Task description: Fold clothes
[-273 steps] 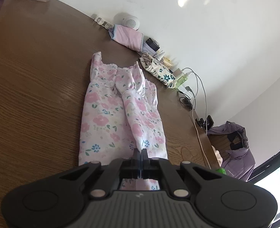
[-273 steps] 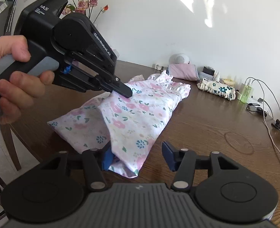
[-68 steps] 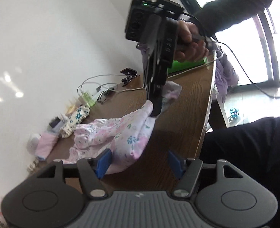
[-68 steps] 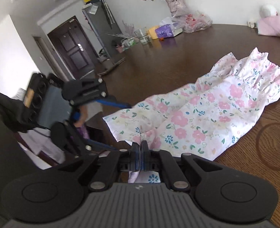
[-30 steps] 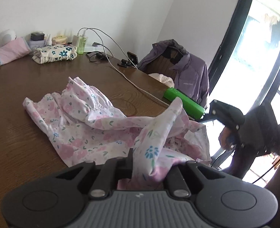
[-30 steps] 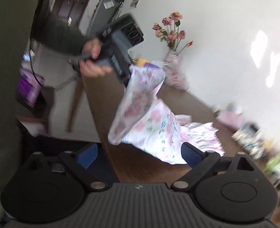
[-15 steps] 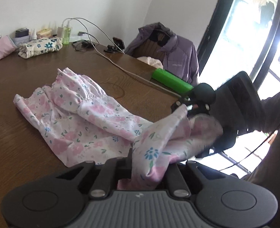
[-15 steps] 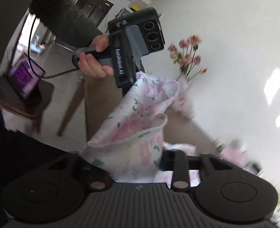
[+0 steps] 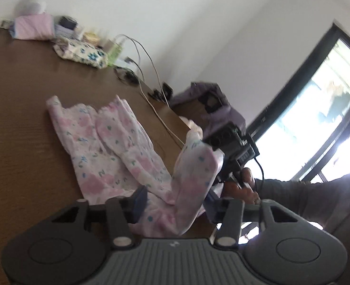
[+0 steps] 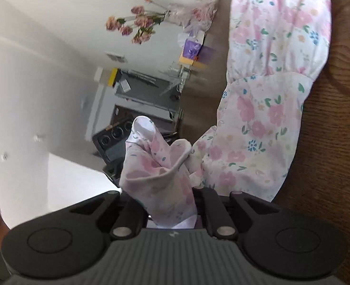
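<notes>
A pink floral garment (image 9: 108,147) lies lengthwise on the brown table (image 9: 20,118), with its near end lifted off the wood. My left gripper (image 9: 175,199) has its jaws opening. The lifted cloth hangs loose between the blue pads (image 9: 139,198), which do not press it. My right gripper (image 9: 220,159), held by a hand (image 9: 246,182), is shut on that raised end at the table's right edge. In the rolled right wrist view, a bunch of cloth (image 10: 160,173) is clamped in the right gripper (image 10: 171,206), and the left gripper's dark body (image 10: 110,142) shows behind it.
Along the wall stand a pink pouch (image 9: 33,27), a floral pouch (image 9: 82,52) and a green bottle (image 9: 114,52), with cables (image 9: 148,90) trailing over the table. A purple jacket (image 9: 213,104) hangs at the right edge. A flower vase (image 10: 189,11) and a purple box (image 10: 194,49) are at the far end.
My left gripper's jaws have parted and let go of the cloth. My right gripper has rolled onto its side with the cloth end clamped in it and has swung in close.
</notes>
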`<state>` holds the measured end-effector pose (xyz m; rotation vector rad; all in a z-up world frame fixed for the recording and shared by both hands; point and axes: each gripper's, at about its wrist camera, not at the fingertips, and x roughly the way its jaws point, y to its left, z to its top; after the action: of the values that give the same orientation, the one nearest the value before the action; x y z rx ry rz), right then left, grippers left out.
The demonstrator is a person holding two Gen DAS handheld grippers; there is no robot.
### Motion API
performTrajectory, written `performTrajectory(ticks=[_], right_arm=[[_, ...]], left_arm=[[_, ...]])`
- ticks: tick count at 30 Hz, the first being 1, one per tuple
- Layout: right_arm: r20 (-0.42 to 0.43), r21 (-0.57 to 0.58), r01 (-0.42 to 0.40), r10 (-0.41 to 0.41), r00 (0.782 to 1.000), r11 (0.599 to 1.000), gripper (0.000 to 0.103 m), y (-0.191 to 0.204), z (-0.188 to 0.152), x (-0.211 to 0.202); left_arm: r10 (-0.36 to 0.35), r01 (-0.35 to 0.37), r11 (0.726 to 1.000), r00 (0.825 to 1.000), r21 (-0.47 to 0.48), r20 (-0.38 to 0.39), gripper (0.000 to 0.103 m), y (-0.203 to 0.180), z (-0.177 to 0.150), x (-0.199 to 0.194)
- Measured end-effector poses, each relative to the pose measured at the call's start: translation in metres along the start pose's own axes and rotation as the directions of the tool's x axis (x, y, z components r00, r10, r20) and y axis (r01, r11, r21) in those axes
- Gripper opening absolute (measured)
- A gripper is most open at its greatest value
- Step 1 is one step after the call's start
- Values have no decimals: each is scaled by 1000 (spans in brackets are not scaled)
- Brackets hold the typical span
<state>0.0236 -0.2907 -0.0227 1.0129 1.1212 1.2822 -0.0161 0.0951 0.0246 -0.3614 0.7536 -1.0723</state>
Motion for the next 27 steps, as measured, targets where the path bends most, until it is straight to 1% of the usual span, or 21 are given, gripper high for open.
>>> performTrajectory(ticks=[2, 3, 4, 5, 6, 7, 8, 9, 10, 11, 12, 13, 15, 16, 17, 19, 22, 23, 24, 25, 27], right_arm=[[33, 53, -7, 5, 999, 999, 7, -12, 2, -2], [46, 68, 1, -4, 999, 998, 7, -16, 2, -3], [51, 94, 13, -17, 999, 996, 7, -20, 2, -1], [55, 126, 27, -34, 998, 992, 8, -25, 3, 3], [60, 141, 38, -46, 997, 989, 10, -26, 3, 4], [79, 110, 82, -91, 993, 990, 11, -19, 3, 4], [104, 68, 138, -145, 984, 988, 22, -11, 2, 5], [132, 28, 195, -197, 972, 980, 47, -2, 2, 5], [188, -48, 255, -242, 952, 966, 57, 11, -3, 1], [255, -130, 319, -279, 926, 939, 71, 27, -8, -4], [316, -210, 390, -315, 895, 897, 80, 39, -19, -7], [377, -283, 462, -345, 860, 841, 82, 51, -32, -10], [502, -403, 597, -378, 778, 694, 84, 74, -58, -16], [544, -423, 647, -394, 741, 634, 84, 79, -69, -14], [574, -429, 686, -409, 709, 588, 84, 82, -80, -9], [640, -445, 758, -423, 641, 477, 84, 92, -101, 2], [763, -452, 854, -384, 520, 257, 84, 107, -130, 26], [792, -452, 871, -364, 490, 190, 84, 109, -137, 34], [794, -466, 871, -359, 490, 158, 84, 110, -137, 44], [791, -483, 865, -358, 497, 135, 84, 110, -136, 53], [765, -489, 858, -397, 508, 157, 83, 103, -124, 63]], left_arm=[[11, -11, 1000, 1000, 26, 20, 65, 0, -3, 4], [24, -24, 998, 1000, 52, 10, 65, -2, -5, 10], [47, -46, 996, 999, 79, -9, 60, -4, -6, 18], [86, -81, 992, 995, 99, -45, 52, -7, -6, 28], [124, -115, 988, 989, 103, -80, 29, -8, -5, 38], [139, -131, 988, 985, 81, -101, 23, -4, -3, 43], [129, -126, 991, 986, 35, -103, 22, 3, -2, 43], [120, -122, 993, 987, -10, -105, 20, 9, -2, 44], [112, -118, 991, 988, -58, -104, 18, 15, -1, 43], [107, -116, 988, 989, -100, -98, 17, 19, -1, 41], [101, -112, 985, 991, -131, -90, 16, 22, -1, 39], [94, -106, 981, 992, -161, -80, 16, 24, -2, 37], [78, -90, 970, 995, -228, -60, 15, 27, -3, 33], [67, -78, 958, 997, -275, -49, 14, 31, -2, 31], [59, -69, 947, 997, -313, -39, 14, 34, -3, 30], [52, -56, 931, 998, -360, -23, 14, 36, -3, 27], [57, -60, 930, 998, -363, -20, 14, 32, -2, 27], [52, -55, 932, 998, -359, -18, 14, 29, -2, 27], [44, -45, 935, 999, -352, -13, 14, 27, -3, 27], [37, -38, 939, 999, -341, -10, 14, 24, -3, 29], [40, -43, 952, 999, -304, -15, 14, 17, -3, 32]])
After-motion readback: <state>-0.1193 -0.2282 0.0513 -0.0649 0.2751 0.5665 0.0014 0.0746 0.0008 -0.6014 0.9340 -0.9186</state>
